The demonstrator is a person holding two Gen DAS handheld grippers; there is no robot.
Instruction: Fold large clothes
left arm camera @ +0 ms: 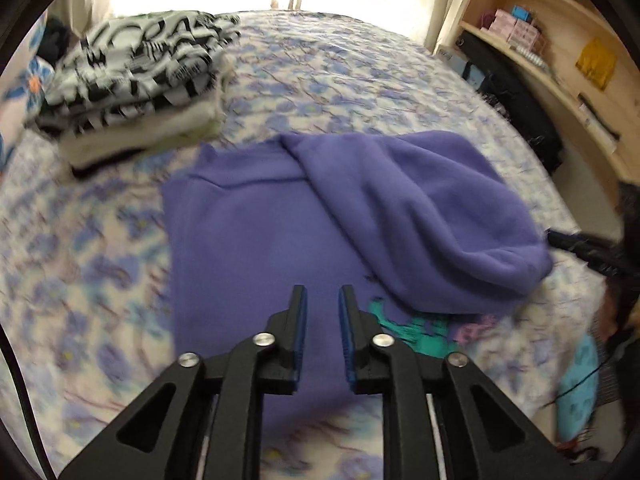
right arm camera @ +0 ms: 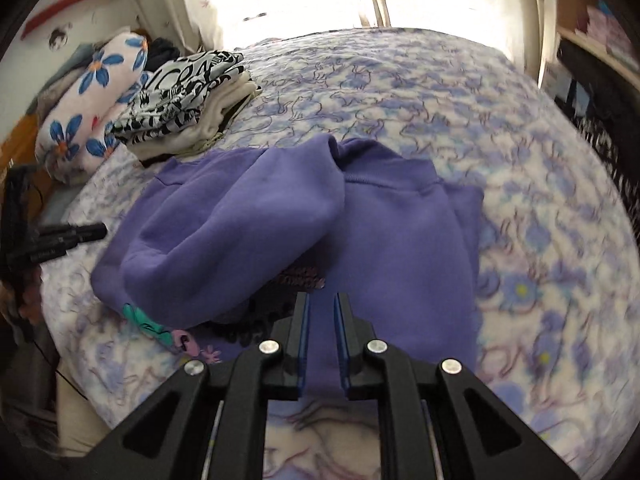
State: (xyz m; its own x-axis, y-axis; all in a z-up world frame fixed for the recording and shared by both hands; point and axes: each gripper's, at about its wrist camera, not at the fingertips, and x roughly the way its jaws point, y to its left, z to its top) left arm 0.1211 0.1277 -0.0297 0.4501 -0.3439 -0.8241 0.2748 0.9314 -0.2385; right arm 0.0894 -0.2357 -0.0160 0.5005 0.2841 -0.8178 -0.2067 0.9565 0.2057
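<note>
A stack of folded clothes (left arm camera: pixel 132 84) is kept at the upper left of the bed (left arm camera: pixel 360 64), leaving room. The purple sweatshirt (left arm camera: pixel 248 236) is spread mid-frame, one sleeve laid across for folding. Both the left hand-held gripper (left arm camera: pixel 322 300) and right hand-held gripper (right arm camera: pixel 321 304) are held slightly parted, empty, above its near hem.

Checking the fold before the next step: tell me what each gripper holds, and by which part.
Nothing is held. The left gripper and right gripper both hang open above the purple sweatshirt, with only a gap between their pads.
</note>
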